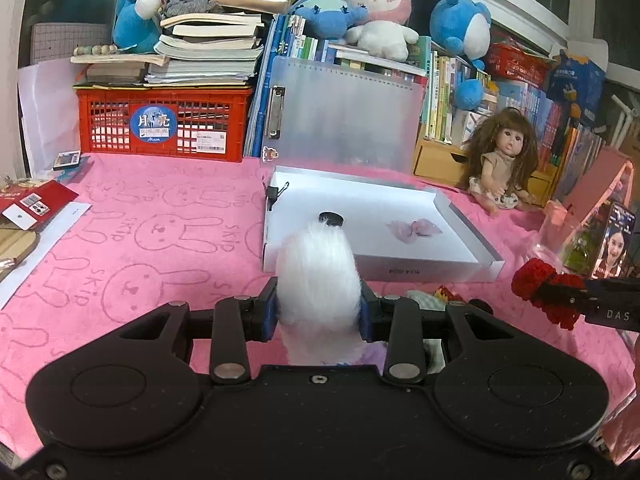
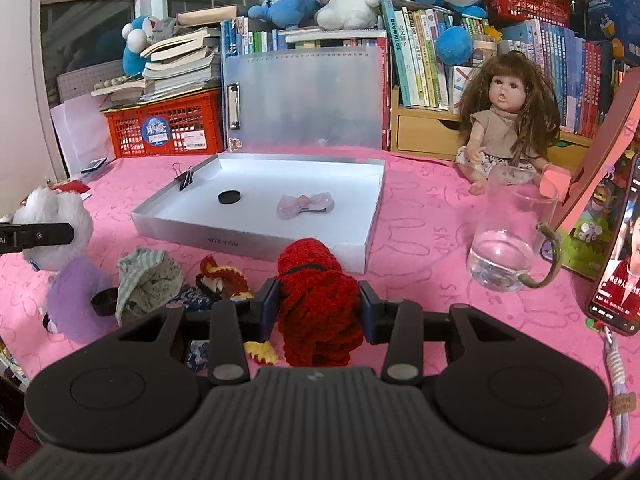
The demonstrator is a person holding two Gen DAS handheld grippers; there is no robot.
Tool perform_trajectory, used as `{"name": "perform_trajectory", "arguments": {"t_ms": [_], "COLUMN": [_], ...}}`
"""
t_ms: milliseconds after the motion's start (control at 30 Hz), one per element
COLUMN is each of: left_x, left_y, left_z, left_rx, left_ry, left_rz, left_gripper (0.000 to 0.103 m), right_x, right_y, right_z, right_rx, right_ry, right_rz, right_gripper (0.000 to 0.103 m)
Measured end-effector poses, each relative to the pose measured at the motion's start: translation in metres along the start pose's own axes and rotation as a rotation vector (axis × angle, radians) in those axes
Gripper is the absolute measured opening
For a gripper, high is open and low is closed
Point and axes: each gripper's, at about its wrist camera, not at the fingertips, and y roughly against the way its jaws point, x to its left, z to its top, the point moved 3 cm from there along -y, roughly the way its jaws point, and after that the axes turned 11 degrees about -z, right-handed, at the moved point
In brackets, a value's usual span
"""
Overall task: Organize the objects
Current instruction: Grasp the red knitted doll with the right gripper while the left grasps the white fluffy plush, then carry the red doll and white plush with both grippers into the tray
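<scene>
Partway through, by the look of it. Already in the box [image 2: 362, 220]: a black disc [image 2: 229, 197] and a pink bow [image 2: 305, 205]. Left gripper [image 1: 319, 312] clamped on white plush [image 1: 316, 276]; right gripper [image 2: 318, 308] clamped on red yarn [image 2: 316, 300], both just short of the box. Left on the cloth [image 2: 420, 216]: striped pouch [image 2: 146, 280], small knit piece [image 2: 218, 276].

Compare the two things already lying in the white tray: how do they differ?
The disc is black, round and hard-looking; the bow is pale pink, soft and wider. The disc lies left of the tray's middle, nearer the binder clip; the bow lies to its right. Both rest flat on the tray floor, apart from each other.
</scene>
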Motion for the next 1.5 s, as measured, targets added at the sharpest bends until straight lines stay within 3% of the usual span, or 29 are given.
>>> {"name": "perform_trajectory", "arguments": {"t_ms": [767,1500], "left_x": [-0.01,-0.013], "left_y": [-0.058,-0.148], "left_z": [0.04,0.067], "left_rx": [0.028,0.118], "left_ry": [0.009,0.034], "left_rz": [-0.046,-0.019], "left_gripper": [0.035,0.036], "right_x": [-0.007,-0.001], "right_y": [-0.025,-0.092], "right_z": [0.04,0.07], "right_rx": [-0.01,0.038], "right_ry": [-0.069,-0.086], "right_rz": [-0.025,-0.04], "right_gripper": [0.045,0.045]}}
